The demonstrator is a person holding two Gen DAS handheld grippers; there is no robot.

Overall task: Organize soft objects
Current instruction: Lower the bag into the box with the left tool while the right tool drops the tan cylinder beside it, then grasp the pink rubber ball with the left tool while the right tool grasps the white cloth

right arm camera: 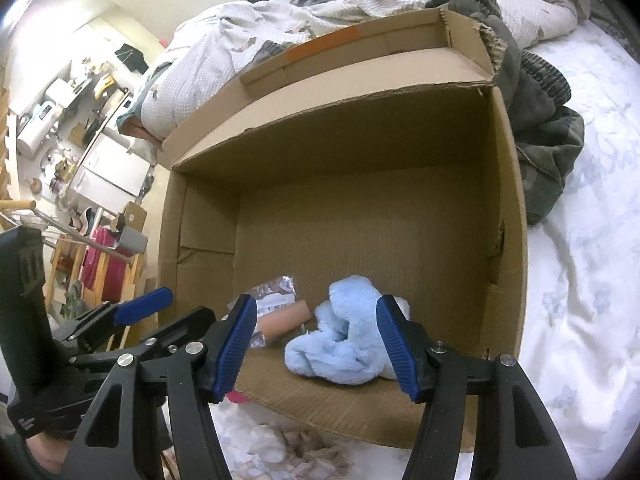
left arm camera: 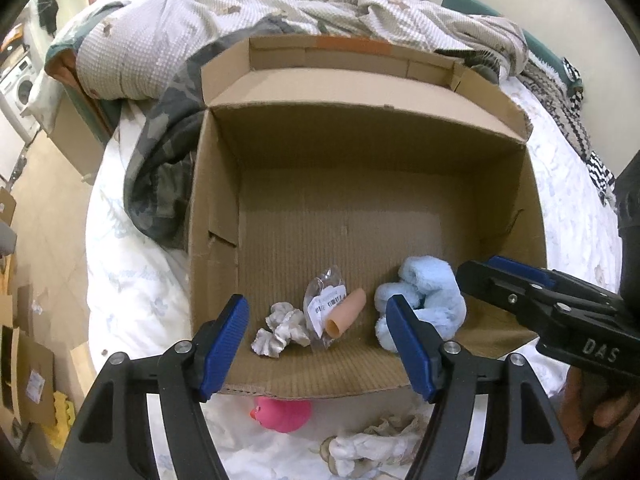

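An open cardboard box (left arm camera: 360, 152) (right arm camera: 340, 200) lies on the bed. On its floor near the front wall are a fluffy light-blue soft item (left arm camera: 436, 280) (right arm camera: 344, 340), a crumpled grey-white fabric piece (left arm camera: 280, 328), a labelled clear plastic bag (left arm camera: 324, 300) and a beige tube (left arm camera: 346, 318) (right arm camera: 284, 320). My left gripper (left arm camera: 316, 320) hovers open over the fabric piece and bag, holding nothing. Above the blue item my right gripper (right arm camera: 316, 308) stands open, pads apart from the fluff. Each gripper shows at the edge of the other's view.
A pink rubber toy (left arm camera: 286, 414) and a white-beige cloth bundle (left arm camera: 360, 448) (right arm camera: 280, 452) lie on the white sheet in front of the box. Rumpled quilts and a dark camouflage garment (left arm camera: 160, 168) crowd behind and beside the box. The floor and furniture lie to the left.
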